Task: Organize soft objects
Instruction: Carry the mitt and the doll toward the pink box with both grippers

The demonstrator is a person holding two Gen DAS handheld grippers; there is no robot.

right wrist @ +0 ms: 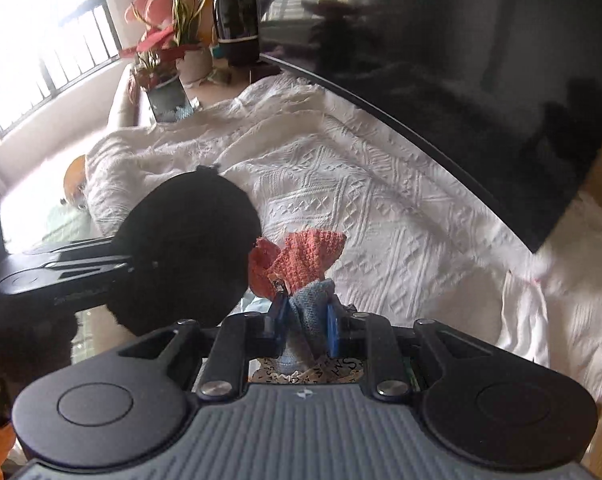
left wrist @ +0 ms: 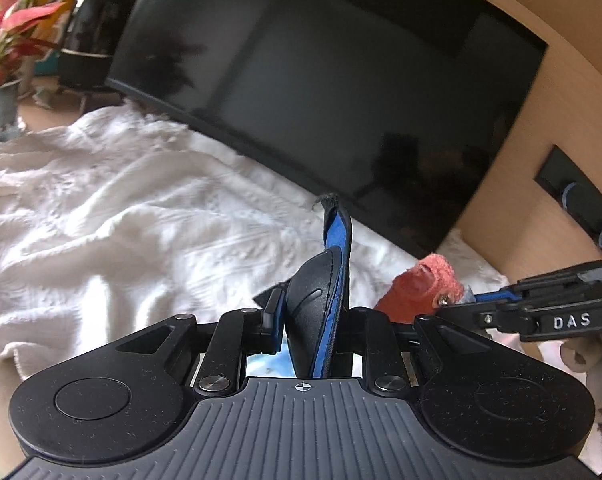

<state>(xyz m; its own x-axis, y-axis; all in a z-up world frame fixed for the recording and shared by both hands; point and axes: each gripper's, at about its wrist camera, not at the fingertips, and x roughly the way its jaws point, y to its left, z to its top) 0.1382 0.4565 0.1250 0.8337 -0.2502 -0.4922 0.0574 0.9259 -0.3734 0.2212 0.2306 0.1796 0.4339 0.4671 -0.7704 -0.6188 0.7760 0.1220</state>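
A black padded pouch with blue lining (left wrist: 321, 312) is clamped edge-on between the fingers of the left gripper (left wrist: 313, 320) and is held upright above the white quilted blanket (left wrist: 121, 208); in the right wrist view it is seen as a dark rounded shape. An orange and blue knitted piece (right wrist: 301, 264) is pinched between the fingers of the right gripper (right wrist: 303, 320), its orange end fanning out above them, close beside the pouch. Both things are judged light. The pouch appears semi-stiff and keeps its shape, so a grip on its seamed rim should serve. The knit is limp and stretchy; it is best bunched and taken at a thick fold, since a loose edge may slip or snag.
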